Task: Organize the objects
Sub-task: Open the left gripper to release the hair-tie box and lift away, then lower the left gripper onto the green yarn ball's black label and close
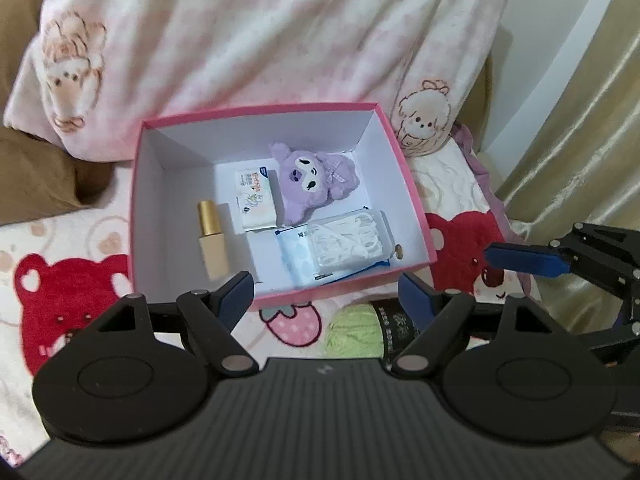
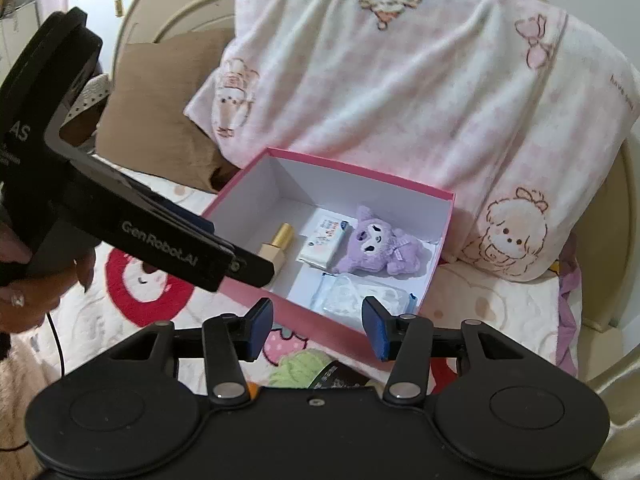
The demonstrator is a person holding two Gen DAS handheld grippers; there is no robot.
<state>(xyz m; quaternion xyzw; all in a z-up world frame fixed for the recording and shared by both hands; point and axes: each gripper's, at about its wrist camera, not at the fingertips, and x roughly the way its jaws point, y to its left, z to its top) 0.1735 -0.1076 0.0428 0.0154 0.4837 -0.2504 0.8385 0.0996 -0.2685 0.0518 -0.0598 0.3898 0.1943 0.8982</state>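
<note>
Reading "GenRobot.AI" on the left claw (image 2: 256, 268) body; tissue pack (image 1: 256, 200) print too blurred to read. Pink box (image 1: 408, 184) sits on a bed blanket (image 1: 72, 292) with red bears, pillow (image 1: 248, 48) behind. Inside the box — gold-capped bottle (image 1: 212, 236), purple plush (image 1: 312, 180), clear packet (image 1: 348, 244). Green yarn (image 2: 300, 368) lies half hidden beneath the right claw (image 2: 316, 330). Both claws gape, holding nothing.

The left black two-finger gripper with blue pads (image 1: 326, 296) is held level with its jaws spread wide and nothing between the pads. The right black two-finger gripper with blue pads (image 2: 316, 328) is likewise parted and empty, positioned just beside the left unit. The person's left hand (image 2: 24, 288) grips the left gripper's handle from below.
</note>
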